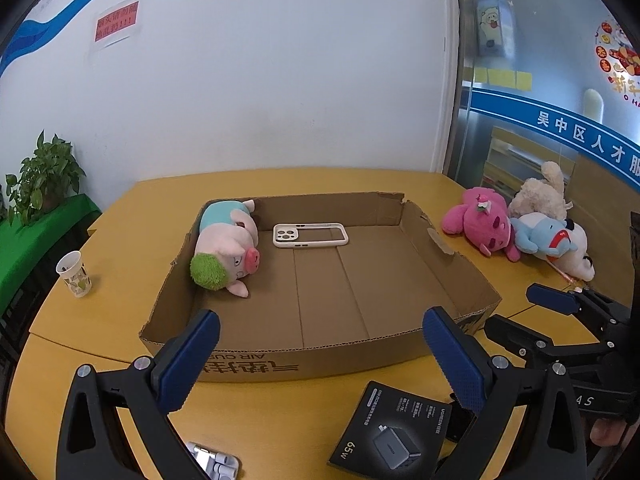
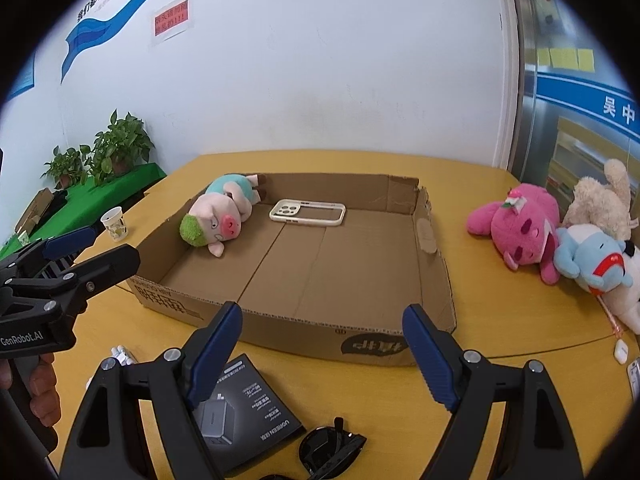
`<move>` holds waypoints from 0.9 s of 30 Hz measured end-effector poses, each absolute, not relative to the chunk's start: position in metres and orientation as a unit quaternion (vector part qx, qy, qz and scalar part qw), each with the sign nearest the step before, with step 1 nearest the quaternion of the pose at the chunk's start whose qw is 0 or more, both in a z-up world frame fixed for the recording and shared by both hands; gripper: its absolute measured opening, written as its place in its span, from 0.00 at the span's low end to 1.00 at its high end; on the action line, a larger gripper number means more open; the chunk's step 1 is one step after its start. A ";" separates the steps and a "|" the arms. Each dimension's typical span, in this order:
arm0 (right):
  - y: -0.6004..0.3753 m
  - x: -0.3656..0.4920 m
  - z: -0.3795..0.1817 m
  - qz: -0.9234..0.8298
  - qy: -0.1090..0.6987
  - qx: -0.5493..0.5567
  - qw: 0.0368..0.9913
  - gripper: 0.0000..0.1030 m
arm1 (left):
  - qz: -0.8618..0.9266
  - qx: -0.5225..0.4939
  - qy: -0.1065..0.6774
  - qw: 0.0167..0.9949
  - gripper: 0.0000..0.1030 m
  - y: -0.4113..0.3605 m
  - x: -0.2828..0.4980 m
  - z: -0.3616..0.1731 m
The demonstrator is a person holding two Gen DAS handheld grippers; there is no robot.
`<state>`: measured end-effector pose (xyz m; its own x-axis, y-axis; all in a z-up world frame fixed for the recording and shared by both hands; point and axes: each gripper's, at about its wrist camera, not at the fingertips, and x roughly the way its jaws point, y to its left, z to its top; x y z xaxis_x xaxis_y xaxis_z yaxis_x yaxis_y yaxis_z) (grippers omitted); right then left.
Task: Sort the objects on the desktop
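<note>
My left gripper (image 1: 320,360) is wide open w/ nothing between the blue pads; it hangs over the near table edge, just short of the cardboard box (image 1: 280,364). Right gripper (image 2: 322,354) is the same: jaws spread wide, empty, hovering above the table just short of the box's front wall. Each shows in the other's view: right one off to the right of my left cam, left one at the far left of my right cam.

Right under the left gripper lies a black charger box (image 1: 394,432), flat on the table, marked 65W. Beside it, below the right gripper, black sunglasses (image 2: 332,450) lie folded. Near my left finger, at the bottom edge, sits a small white gadget (image 1: 214,460); can't tell what it is.

Ahead of both grippers, inside the box: a pig plush (image 1: 228,248) lies on its side in the far-left corner, against the left wall. A white phone case (image 1: 310,235) lies flat just right of it, near the back wall. Rest of the box floor is bare cardboard.

Further out, right of the box, on the table (image 1: 132,240): a pink plush (image 1: 482,222), a blue plush (image 1: 544,236) and a cream plush (image 1: 540,196) piled touching each other. A white earbud case (image 2: 621,350) sits near the right edge. Left of the box stands a paper cup (image 1: 74,274), upright.
</note>
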<state>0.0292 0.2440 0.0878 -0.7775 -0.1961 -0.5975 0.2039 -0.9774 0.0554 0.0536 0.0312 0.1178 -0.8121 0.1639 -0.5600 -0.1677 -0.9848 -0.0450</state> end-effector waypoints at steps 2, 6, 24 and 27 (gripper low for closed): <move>0.245 0.028 0.083 -0.940 0.006 0.324 0.112 0.80 | 0.949 -0.304 0.006 0.087 1.00 0.036 0.054 0.113; 0.249 0.030 0.075 -0.932 0.008 0.335 0.137 0.80 | 0.943 -0.319 0.000 0.092 1.00 0.043 0.059 0.104; 0.281 0.082 -0.027 -0.846 -0.071 0.489 0.199 0.78 | 0.857 -0.453 -0.002 0.247 1.00 0.080 0.116 0.022; 0.280 0.076 -0.027 -0.843 -0.094 0.489 0.202 0.74 | 0.850 -0.458 -0.008 0.259 1.00 0.084 0.119 0.016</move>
<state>0.0760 0.2801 -0.0273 -0.4394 -0.4330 -0.7870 0.2481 -0.9006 0.3570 0.1192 0.0842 0.0164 -0.4464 0.4475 -0.7749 -0.4329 -0.8659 -0.2507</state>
